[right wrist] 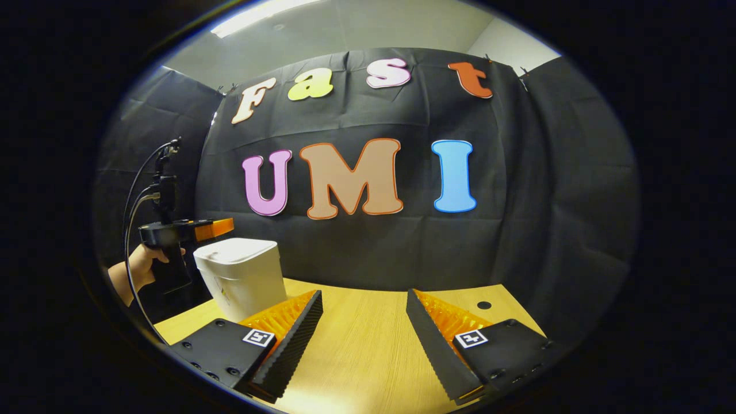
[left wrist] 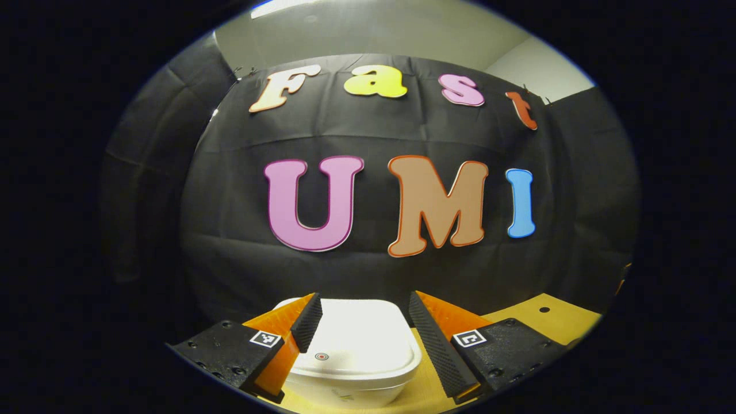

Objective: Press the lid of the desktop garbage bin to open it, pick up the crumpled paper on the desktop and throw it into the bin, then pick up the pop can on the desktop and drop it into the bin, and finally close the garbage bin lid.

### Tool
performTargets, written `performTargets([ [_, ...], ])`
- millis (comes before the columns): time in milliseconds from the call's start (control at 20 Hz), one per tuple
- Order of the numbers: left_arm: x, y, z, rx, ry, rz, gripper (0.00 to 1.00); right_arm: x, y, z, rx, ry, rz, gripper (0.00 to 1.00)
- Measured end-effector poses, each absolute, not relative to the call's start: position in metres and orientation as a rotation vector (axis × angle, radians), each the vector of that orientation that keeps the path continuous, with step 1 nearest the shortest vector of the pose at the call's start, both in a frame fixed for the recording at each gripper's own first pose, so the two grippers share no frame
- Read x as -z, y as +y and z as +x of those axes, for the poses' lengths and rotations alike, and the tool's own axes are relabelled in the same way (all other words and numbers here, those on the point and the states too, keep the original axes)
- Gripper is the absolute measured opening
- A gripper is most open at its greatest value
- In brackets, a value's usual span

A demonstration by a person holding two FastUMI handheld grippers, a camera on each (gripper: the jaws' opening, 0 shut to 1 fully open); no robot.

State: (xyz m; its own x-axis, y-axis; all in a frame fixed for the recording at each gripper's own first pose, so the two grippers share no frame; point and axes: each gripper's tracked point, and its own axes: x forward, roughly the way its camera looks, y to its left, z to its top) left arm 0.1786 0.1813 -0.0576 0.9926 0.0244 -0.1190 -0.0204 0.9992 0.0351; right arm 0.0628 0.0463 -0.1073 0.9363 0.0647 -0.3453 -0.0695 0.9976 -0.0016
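Note:
The white desktop bin [left wrist: 356,345] stands with its lid down just below and in front of my left gripper [left wrist: 365,298]. That gripper is open, its fingers spread over the lid's two sides with nothing held. A small red-ringed dot [left wrist: 322,356] marks the lid near the front. In the right gripper view the bin [right wrist: 241,276] stands at the left of the wooden table [right wrist: 368,345]. The left gripper [right wrist: 213,227] hovers level with the lid's far-left edge, held by a hand [right wrist: 141,267]. My right gripper [right wrist: 363,294] is open over bare tabletop, well to the right of the bin.
Black cloth walls close the booth behind the table and on both sides. A small round hole [right wrist: 484,305] sits in the tabletop at the back right, also seen as the hole [left wrist: 544,309] in the left gripper view. Cables [right wrist: 135,195] rise from the left gripper.

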Motion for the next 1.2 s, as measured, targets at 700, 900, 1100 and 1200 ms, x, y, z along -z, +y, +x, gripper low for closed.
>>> performTargets([
  [700,0.073,0.059,0.039,0.062,0.137,-0.002,0.92,0.065,0.015,0.028,-0.084,0.238,0.015,1.00],
  [900,0.078,0.042,0.007,0.041,0.143,-0.040,0.92,0.076,0.007,0.000,-0.070,0.242,0.029,0.98],
  [1100,0.066,0.023,-0.016,0.036,0.108,-0.076,0.92,0.072,-0.008,-0.020,0.011,0.202,0.060,1.00],
  [1200,0.058,0.011,-0.018,0.058,0.098,-0.101,0.92,0.071,-0.010,-0.026,0.024,0.204,0.065,0.97],
])
